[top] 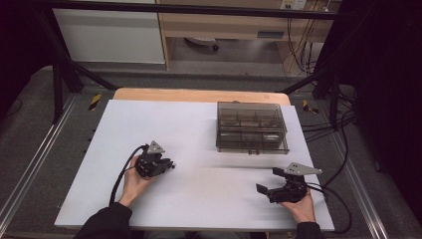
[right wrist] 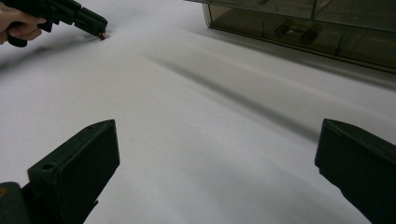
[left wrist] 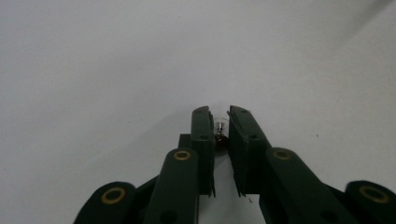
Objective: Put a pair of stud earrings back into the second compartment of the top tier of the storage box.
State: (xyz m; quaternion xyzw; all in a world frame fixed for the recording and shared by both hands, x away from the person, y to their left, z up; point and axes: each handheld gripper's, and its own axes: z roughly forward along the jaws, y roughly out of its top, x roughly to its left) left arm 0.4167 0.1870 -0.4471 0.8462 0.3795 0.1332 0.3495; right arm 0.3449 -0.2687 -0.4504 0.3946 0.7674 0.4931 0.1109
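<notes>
My left gripper [left wrist: 219, 113] is shut on a tiny bulb-like part [left wrist: 221, 136] with a dark red body and a clear tip, held low over the white table top [top: 199, 149]. The high view puts this gripper [top: 168, 165] at centre left. It also appears in the right gripper view as the left gripper [right wrist: 95, 29], top left, with the red part [right wrist: 102, 35] at its tips, just above the surface. My right gripper [top: 268, 180] is wide open near the front right, with nothing between its jaws [right wrist: 219, 154].
A smoky transparent compartment box [top: 252, 127] with its lid down stands at the back right of the table; small dark pieces lie inside the box [right wrist: 299, 25]. Cables trail from both grippers. The table's front edge is close behind both hands.
</notes>
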